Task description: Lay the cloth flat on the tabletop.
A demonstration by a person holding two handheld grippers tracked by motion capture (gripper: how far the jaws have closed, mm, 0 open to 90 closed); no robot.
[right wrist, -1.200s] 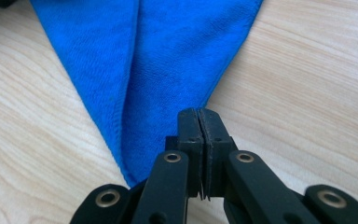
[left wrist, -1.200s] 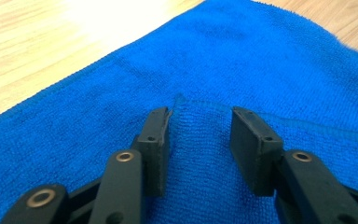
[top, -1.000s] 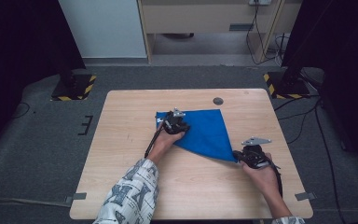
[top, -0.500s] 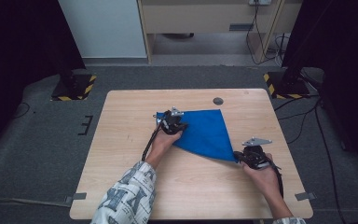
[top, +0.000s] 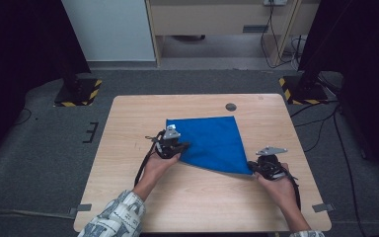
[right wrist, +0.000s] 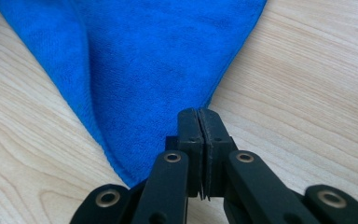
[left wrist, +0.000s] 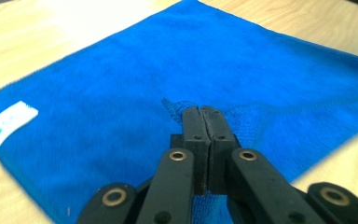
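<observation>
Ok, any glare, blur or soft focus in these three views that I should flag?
High view: even light on the table, dark surroundings, slightly soft. Left gripper view: glare washes out the wood beyond the blue cloth; the white label is blurred. Right gripper view: cloth and wood grain sharp, jaw bases soft.

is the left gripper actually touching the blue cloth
Touching. In the left gripper view the left gripper has its jaws closed on a bunched fold of the blue cloth, which puckers up at the tips.
</observation>
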